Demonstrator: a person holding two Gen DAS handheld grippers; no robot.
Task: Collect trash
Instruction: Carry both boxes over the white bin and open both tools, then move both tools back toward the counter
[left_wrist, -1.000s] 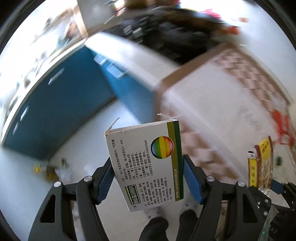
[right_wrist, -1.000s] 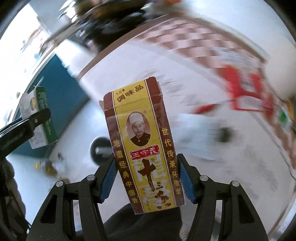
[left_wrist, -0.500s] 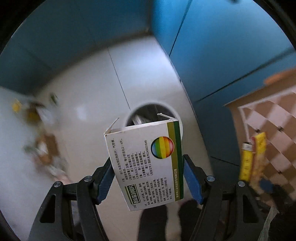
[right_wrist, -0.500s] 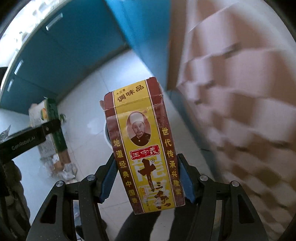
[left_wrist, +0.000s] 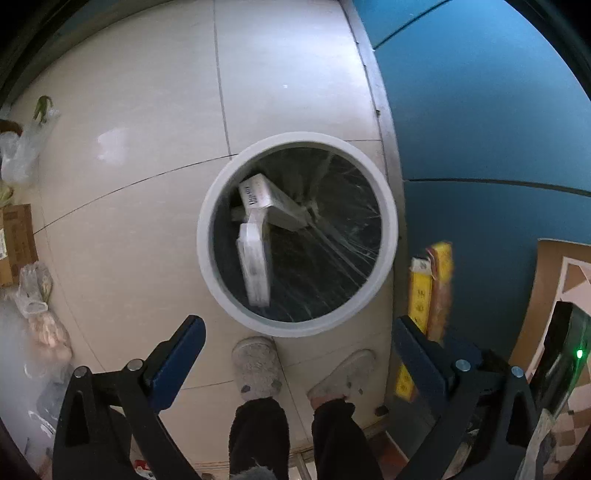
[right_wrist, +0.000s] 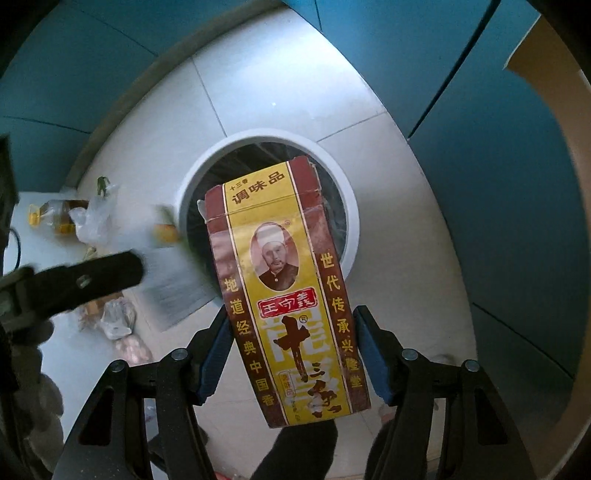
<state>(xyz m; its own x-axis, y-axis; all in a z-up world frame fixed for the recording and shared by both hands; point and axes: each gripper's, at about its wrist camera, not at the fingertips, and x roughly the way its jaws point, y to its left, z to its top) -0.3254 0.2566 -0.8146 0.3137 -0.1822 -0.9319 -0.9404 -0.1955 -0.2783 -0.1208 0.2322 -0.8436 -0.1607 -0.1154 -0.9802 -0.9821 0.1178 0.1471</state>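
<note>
A round white trash bin (left_wrist: 207, 236) with a clear liner stands on the tiled floor below me. My left gripper (left_wrist: 295, 343) is open and empty just above its near rim. A white box (left_wrist: 254, 266), blurred, is dropping inside the bin beside another white box (left_wrist: 273, 201). My right gripper (right_wrist: 291, 343) is shut on a yellow and dark red seasoning box (right_wrist: 288, 295), held upright above the bin (right_wrist: 352, 236). That box also shows at the right in the left wrist view (left_wrist: 432, 288).
Blue cabinets (left_wrist: 480, 122) stand right of the bin. Plastic bags (left_wrist: 22, 147) and a cardboard box (left_wrist: 16, 243) lie on the floor at the left. My slippered feet (left_wrist: 256, 365) stand just before the bin. An oil bottle (right_wrist: 55, 216) sits at left.
My left gripper has opened and let go of the white box, which now falls into the bin. Both grippers have swung down over the bin. The right still holds its box.
</note>
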